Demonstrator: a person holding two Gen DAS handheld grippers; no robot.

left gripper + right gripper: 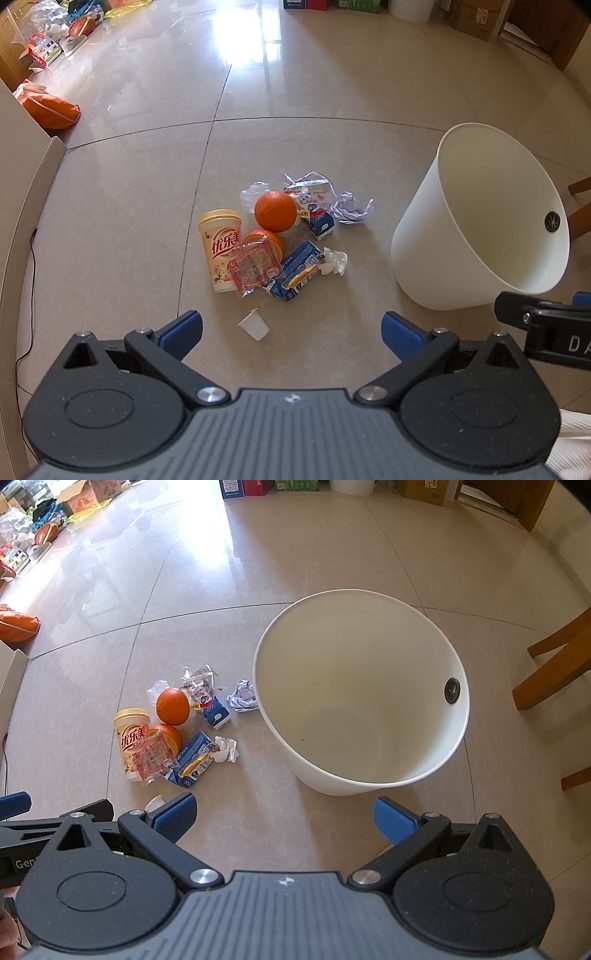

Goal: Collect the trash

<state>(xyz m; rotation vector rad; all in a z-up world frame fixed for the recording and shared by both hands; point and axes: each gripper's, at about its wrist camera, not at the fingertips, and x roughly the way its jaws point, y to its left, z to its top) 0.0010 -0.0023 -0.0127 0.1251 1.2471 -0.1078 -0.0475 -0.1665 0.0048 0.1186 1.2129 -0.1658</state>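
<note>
Left gripper [291, 328] and right gripper [282, 818] both hovering over tiled floor [129, 184], jaws spread wide, nothing between. Trash pile [280, 236] lying just left of white bin [362, 701]. Right view showing bin's empty bottom; left view showing small white cup [254, 324] fully.

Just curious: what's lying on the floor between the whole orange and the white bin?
A small blue-and-white carton and a crumpled paper ball, with wrappers behind; the right view shows it best, orange left, bin right.
</note>
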